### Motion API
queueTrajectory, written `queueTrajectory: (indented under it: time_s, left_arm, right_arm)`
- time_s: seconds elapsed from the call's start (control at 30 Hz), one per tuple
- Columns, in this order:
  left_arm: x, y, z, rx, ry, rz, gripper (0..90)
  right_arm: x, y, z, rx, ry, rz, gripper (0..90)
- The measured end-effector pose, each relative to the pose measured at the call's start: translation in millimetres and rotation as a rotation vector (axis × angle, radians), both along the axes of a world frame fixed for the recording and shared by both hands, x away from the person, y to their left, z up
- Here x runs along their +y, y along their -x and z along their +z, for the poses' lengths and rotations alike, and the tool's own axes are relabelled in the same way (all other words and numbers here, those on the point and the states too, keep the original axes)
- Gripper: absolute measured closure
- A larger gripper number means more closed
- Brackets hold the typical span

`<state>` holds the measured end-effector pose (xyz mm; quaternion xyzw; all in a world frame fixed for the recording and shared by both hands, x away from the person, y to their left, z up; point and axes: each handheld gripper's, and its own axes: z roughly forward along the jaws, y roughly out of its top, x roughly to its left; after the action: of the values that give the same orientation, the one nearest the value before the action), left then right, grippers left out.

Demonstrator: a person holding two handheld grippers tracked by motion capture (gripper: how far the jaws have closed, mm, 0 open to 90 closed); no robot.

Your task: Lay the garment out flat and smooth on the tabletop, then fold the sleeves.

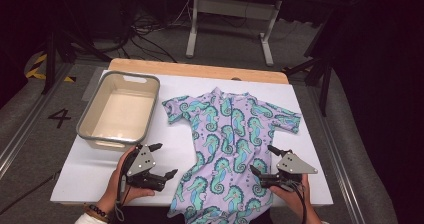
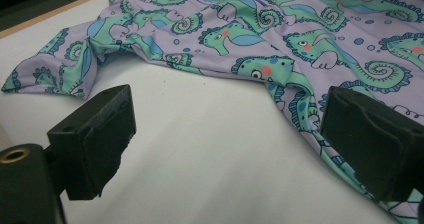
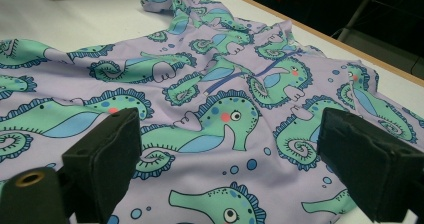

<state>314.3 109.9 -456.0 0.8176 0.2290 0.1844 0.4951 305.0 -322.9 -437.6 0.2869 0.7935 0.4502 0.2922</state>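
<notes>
1. A child's short-sleeved swimsuit, lilac and printed with green seahorses, is laid flat on the white table cover, front side up, with its neck toward the far edge and its legs reaching the near edge.
2. A front zip is seen running down from the collar, and both sleeves are spread out to the sides; the sleeve nearest the tub is slightly bunched.
3. The left gripper is held in the person's left hand just beside the suit's left edge, over bare white cover. Its jaws are spread wide and nothing is held between them; in the left gripper view the fabric edge is seen close to one jaw, though contact cannot be told.
4. The right gripper is held in the right hand at the suit's right edge. Its jaws are likewise spread apart, with printed fabric seen beyond them and nothing pinched.
5. An empty beige plastic tub with a grey rim is placed on the cover to the left of the suit, near the sleeve but apart from it.
6. A strip of wooden tabletop is left uncovered along the far edge.
</notes>
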Motion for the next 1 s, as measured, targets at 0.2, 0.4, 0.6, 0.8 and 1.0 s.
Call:
queueTrajectory:
  time_s: [0.2, 0.4, 0.6, 0.8, 1.0]
  left_arm:
    - [1.1, 2.0, -1.7, 0.008, -0.013, 0.009, 9.1]
    - [-1.1, 1.7, -1.6, 0.011, -0.017, 0.004, 10.0]
    - [-4.7, 0.0, -2.6, 0.024, -0.02, -0.001, 10.2]
    - [-17.3, -0.9, -0.7, 0.037, -0.013, -0.025, 12.4]
    - [-46.8, -13.2, 1.0, 0.08, -0.039, -0.08, 17.9]
  right_arm:
    - [1.9, -4.1, 0.3, 0.002, -0.006, 0.001, 11.8]
    - [0.9, -3.7, 2.2, -0.001, -0.022, -0.007, 11.9]
    - [-2.5, -3.7, 2.9, 0.001, -0.031, -0.02, 12.2]
    - [-5.3, -4.5, 3.2, 0.0, -0.03, -0.029, 12.8]
    - [-6.6, -5.0, 0.4, 0.021, -0.029, -0.04, 13.0]
